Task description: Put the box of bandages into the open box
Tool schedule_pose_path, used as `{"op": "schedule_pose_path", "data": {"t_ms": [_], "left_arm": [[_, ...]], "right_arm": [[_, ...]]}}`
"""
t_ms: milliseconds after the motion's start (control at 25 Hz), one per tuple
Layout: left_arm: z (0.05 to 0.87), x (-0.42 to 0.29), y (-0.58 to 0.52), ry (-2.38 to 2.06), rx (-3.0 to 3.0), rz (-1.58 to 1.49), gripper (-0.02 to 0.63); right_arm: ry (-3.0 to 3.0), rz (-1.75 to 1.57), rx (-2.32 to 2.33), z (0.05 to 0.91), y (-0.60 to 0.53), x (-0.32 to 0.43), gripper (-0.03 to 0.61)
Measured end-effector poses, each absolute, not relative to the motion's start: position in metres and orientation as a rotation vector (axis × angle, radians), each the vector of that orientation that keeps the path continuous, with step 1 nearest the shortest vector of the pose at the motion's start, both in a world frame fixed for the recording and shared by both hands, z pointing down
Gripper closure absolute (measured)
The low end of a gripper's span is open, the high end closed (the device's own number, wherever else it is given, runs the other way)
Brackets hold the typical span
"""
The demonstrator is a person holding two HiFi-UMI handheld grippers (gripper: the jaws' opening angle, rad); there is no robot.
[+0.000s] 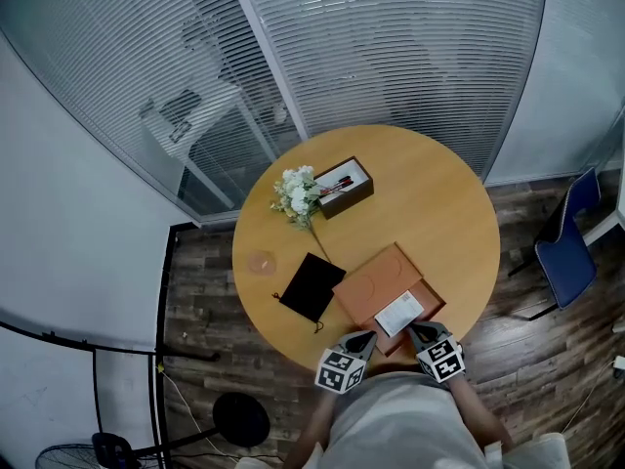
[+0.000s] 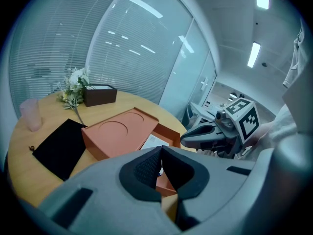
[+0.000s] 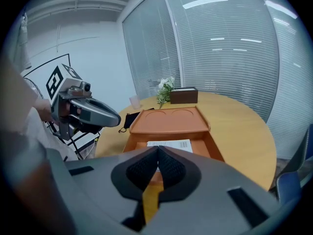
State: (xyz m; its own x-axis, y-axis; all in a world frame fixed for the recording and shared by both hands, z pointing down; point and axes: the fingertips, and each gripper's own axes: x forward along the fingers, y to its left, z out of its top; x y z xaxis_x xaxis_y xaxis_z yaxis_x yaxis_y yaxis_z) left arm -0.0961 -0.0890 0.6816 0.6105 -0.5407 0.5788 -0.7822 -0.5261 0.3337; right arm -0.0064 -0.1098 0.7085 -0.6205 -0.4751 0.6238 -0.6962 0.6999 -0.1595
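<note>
At the left of the round wooden table (image 1: 439, 203) stands 1 pale pink cup (image 1: 261, 262). Right of it a flat black pouch (image 1: 311, 286) lies on the wood with its cord trailing toward the near edge. Farther back, a small bunch of white flowers (image 1: 296, 193) rests with its stem pointing at the pouch, and the blooms touch a dark brown box (image 1: 344, 186) whose top is open, with pens inside.

Just right of the pouch lies an orange lid (image 1: 376, 281) showing 2 round recesses. On its near right side it adjoins the orange open box (image 3: 215, 150). The box of bandages (image 1: 398, 313), white with a printed label, lies flat inside the open box, label up.

The 2 grippers hover side by side at the near edge of the table, both pointing at the open box. The left gripper (image 1: 363, 340) has its jaws pressed together at the tips with nothing between them, just short of the near corner of the open box. The right gripper (image 1: 418, 332) is likewise fully closed and empty, its tips over the near rim of the open box and close to the box of bandages without touching it.

Off the table to the right, a blue chair (image 1: 566, 252) stands on the dark plank floor.
</note>
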Motion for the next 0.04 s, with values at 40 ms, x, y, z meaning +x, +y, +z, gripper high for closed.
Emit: {"op": "schedule_pose_path", "data": {"t_ms": [40], "left_arm": [[0.6825,-0.0953,-0.0894,-1.037,2.262,0.554,0.603]], "right_arm": [[-2.355,0.530,0.895,0.7080,-0.1105,-0.0058,0.580]]}}
